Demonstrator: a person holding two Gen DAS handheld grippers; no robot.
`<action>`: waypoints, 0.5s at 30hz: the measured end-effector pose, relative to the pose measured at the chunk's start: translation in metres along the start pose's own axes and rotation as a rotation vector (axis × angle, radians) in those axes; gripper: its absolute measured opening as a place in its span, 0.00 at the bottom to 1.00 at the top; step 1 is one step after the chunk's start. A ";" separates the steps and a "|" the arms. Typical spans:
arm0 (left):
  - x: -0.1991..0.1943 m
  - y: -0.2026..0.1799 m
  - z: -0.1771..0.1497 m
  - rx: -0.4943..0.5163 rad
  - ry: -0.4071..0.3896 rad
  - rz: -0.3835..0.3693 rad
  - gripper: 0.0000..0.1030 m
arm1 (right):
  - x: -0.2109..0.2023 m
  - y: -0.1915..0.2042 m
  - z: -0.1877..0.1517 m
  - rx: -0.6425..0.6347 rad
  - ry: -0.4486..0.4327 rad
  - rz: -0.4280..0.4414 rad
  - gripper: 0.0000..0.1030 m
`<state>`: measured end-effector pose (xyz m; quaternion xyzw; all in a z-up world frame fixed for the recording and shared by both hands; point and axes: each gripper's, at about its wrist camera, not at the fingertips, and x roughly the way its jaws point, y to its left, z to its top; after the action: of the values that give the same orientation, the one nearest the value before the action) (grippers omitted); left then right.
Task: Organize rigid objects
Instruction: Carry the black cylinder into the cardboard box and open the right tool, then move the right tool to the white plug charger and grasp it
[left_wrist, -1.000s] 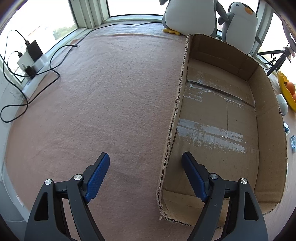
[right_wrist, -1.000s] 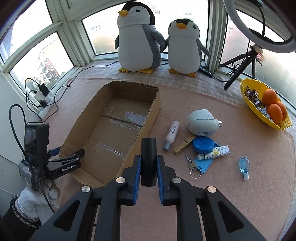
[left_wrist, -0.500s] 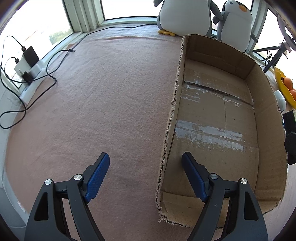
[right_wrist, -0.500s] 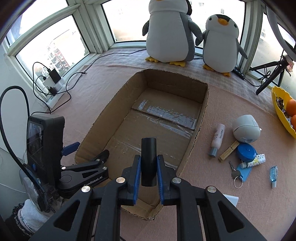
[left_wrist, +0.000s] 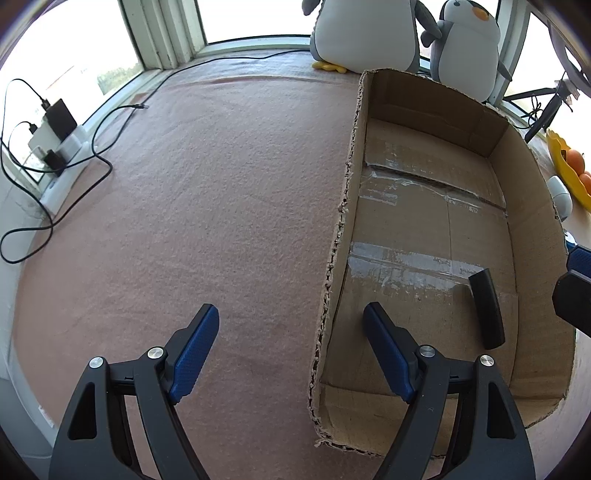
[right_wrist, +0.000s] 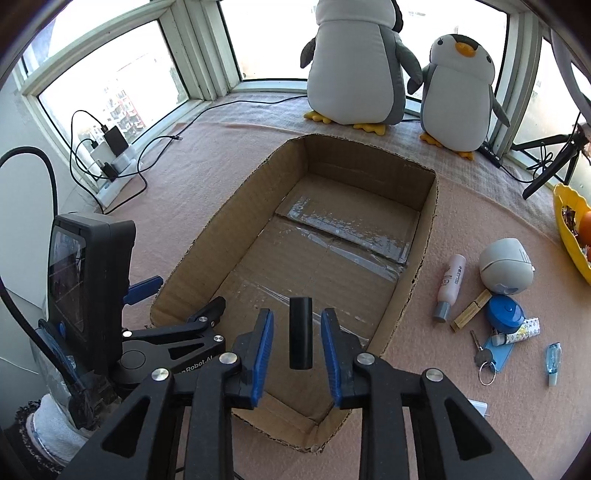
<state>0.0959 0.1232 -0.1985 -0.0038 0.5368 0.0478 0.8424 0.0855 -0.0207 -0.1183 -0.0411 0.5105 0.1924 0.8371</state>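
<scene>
A black cylinder sits between the blue pads of my right gripper, whose jaws are opening; neither pad touches it. The left wrist view shows the same cylinder low inside the open cardboard box, near its right wall, with the right gripper at the frame edge. My left gripper is open and straddles the box's left wall without pressing on it. The left gripper stands at the near-left corner of the box.
On the pink mat right of the box lie a pink bottle, a grey round device, a clothespin, a blue tape measure, keys and a small blue bottle. A yellow fruit bowl, two plush penguins and cables line the edges.
My right gripper moved left over the box with the black cylinder, then its jaws parted and let the cylinder go. The left gripper stayed put.
</scene>
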 end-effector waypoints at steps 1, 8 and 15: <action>0.000 0.000 0.000 0.000 0.000 0.001 0.79 | -0.002 0.001 0.000 -0.002 -0.009 0.002 0.49; 0.000 -0.001 0.000 0.000 -0.004 0.011 0.79 | -0.011 -0.006 -0.002 0.009 -0.038 -0.003 0.59; -0.001 -0.001 0.000 0.004 -0.006 0.017 0.79 | -0.027 -0.033 -0.014 0.062 -0.056 -0.005 0.59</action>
<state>0.0959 0.1225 -0.1974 0.0026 0.5342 0.0541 0.8436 0.0743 -0.0624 -0.1054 -0.0108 0.4926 0.1754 0.8523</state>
